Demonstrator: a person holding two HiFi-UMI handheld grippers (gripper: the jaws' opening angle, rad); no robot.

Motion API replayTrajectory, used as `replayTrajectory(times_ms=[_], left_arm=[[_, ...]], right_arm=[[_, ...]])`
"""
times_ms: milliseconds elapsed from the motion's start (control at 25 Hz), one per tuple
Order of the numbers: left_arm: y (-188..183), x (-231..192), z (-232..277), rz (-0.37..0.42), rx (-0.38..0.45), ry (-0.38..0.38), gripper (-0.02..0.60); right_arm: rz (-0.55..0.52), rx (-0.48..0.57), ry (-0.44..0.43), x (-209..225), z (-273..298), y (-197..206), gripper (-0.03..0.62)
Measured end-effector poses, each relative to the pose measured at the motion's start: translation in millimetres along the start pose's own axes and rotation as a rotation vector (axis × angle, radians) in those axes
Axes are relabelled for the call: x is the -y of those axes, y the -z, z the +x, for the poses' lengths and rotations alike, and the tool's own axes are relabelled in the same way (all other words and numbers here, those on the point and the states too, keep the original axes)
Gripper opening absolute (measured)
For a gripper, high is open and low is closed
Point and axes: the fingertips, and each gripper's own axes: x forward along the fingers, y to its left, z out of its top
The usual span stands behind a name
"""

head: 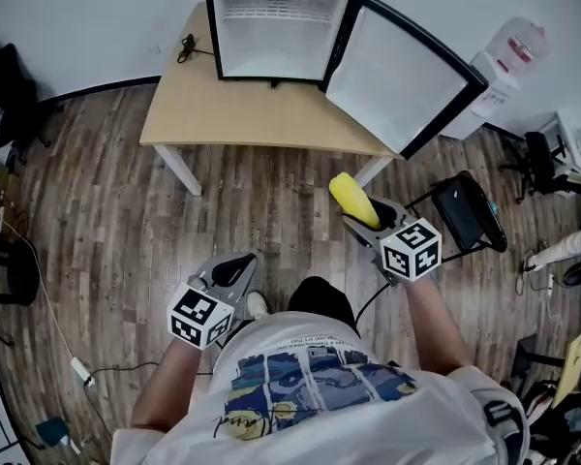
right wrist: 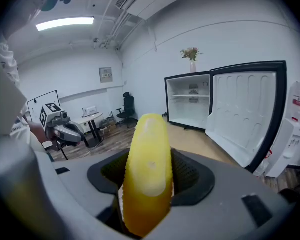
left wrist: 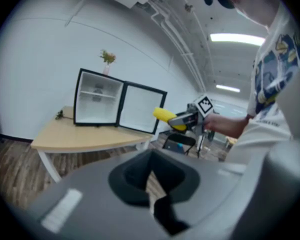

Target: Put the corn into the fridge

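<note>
One corn [head: 352,200] | in right gripper [head: 361,220], lengthwise along jaws | tip toward fridge [head: 276,27]

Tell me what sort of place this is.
Probably an office or lab room: a small fridge stands on a plain table, an office chair stands further back, and a water dispenser stands at the wall.

A pale wooden table with white legs [head: 261,114] stands on grey-brown plank flooring [head: 102,221] by a white wall [head: 77,17]; ceiling strip lights [right wrist: 65,23] glow.
</note>
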Motion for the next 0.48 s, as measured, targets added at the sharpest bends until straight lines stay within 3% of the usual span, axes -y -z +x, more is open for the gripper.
replayTrajectory(times_ms=[280,480], left_arm=[[-14.0,-47.6,26.5,-0.045,0.005,0.016,0.009],[-43.7,-93.6,52.7,-0.055,0.012,-0.013,0.009]], right_arm=[[-0.047,-0.024,-0.035,23.1,56.3,-51.1,0.249],[-0.102,-0.02,-0.062,55.9,103.6,-95.0,0.249]])
